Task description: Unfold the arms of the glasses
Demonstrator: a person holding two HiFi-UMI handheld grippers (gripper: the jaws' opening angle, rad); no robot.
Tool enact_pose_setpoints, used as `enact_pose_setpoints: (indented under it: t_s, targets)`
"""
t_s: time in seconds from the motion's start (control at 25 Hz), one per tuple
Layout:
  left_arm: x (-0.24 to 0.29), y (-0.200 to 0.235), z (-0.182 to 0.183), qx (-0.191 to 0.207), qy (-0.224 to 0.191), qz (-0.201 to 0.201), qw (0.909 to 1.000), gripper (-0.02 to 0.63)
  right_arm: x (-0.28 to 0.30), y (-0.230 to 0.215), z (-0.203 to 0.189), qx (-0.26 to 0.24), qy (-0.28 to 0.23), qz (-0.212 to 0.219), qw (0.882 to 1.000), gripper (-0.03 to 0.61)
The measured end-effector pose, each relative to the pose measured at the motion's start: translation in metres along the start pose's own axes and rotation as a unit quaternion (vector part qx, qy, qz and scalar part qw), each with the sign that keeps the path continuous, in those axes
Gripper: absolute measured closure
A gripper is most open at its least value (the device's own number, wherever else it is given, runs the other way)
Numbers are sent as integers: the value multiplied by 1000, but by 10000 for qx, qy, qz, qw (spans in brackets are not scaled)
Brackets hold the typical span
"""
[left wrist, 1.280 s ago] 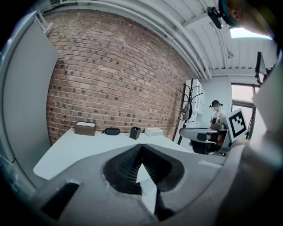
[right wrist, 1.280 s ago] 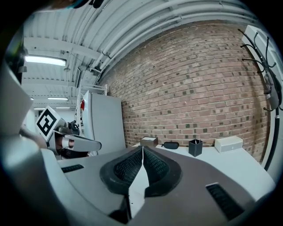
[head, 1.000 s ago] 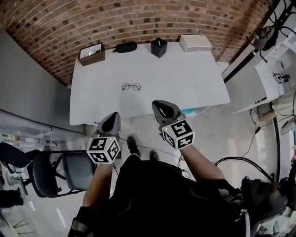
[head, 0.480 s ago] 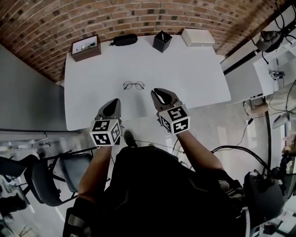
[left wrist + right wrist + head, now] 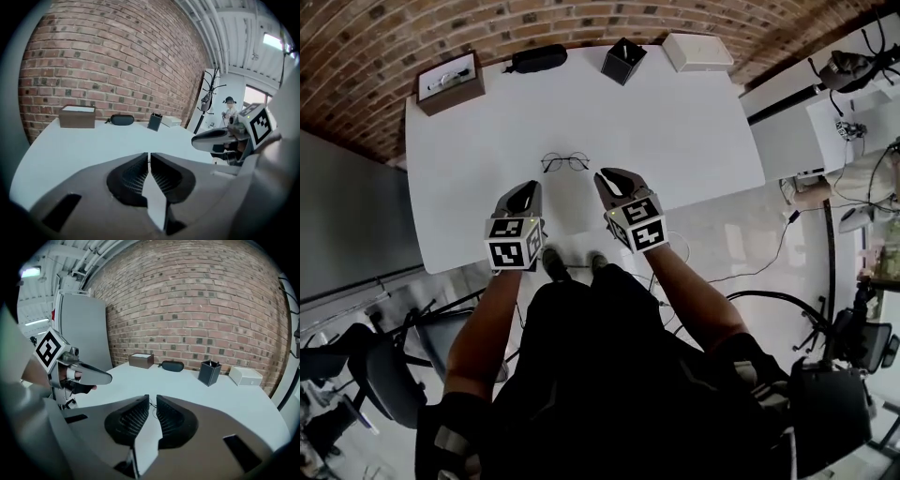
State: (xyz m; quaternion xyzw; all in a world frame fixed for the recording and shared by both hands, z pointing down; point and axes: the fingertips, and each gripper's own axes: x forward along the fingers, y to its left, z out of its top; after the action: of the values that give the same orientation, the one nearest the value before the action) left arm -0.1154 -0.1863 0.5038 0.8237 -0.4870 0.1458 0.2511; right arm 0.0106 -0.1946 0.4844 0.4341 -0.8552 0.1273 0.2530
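Now: left gripper [image 5: 527, 187], right gripper [image 5: 611, 178] fingers [image 5: 131, 173] closed, empty; glasses [image 5: 565, 162] just beyond; brown box [image 5: 450, 82], black case [image 5: 539, 58] along table [image 5: 694, 122] back.

- White bench [image 5: 694, 141].
- Along its far edge (left to right): brown box [image 5: 448, 82], black case [image 5: 539, 58], black pen cup [image 5: 623, 61], white box [image 5: 697, 52].
- Nearer the front edge: glasses [image 5: 565, 162].

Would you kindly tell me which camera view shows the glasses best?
The head view: the glasses lie whole on the white table. The right gripper view shows only a wisp of wire past its jaws; the left gripper view shows none of them.
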Motion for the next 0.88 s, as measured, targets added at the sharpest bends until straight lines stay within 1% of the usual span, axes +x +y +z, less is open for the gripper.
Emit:
enact_pose_setpoints:
  t_s: [0.2,0.36,0.44,0.52,0.64,0.72,0.88]
  targets:
    - [30,9,-10,135,191,134,9996,603,30,-13,-22,21,250,111,9996,566]
    - [46,17,-24,1,435,334,9985,598,51,-16,-43,42,551,335,9979,566]
    - [55,18,-29,-52,531,355,9979,579,60,-19,-51,-5,677,421,9968,565]
    - [68,20,-33,-72,632,342,9974,542,70,-22,-56,-62,784,488,9957,565]
    - [84,24,-44,-40,820,347,9960,528,86,-23,-66,-62,873,597,9944,560]
    - [94,28,-52,2,953,365,9948,514,95,-24,-75,-65,978,636,9931,523]
    - [111,34,-65,-11,1153,398,9925,512,108,-32,-90,-69,1208,541,9912,518]
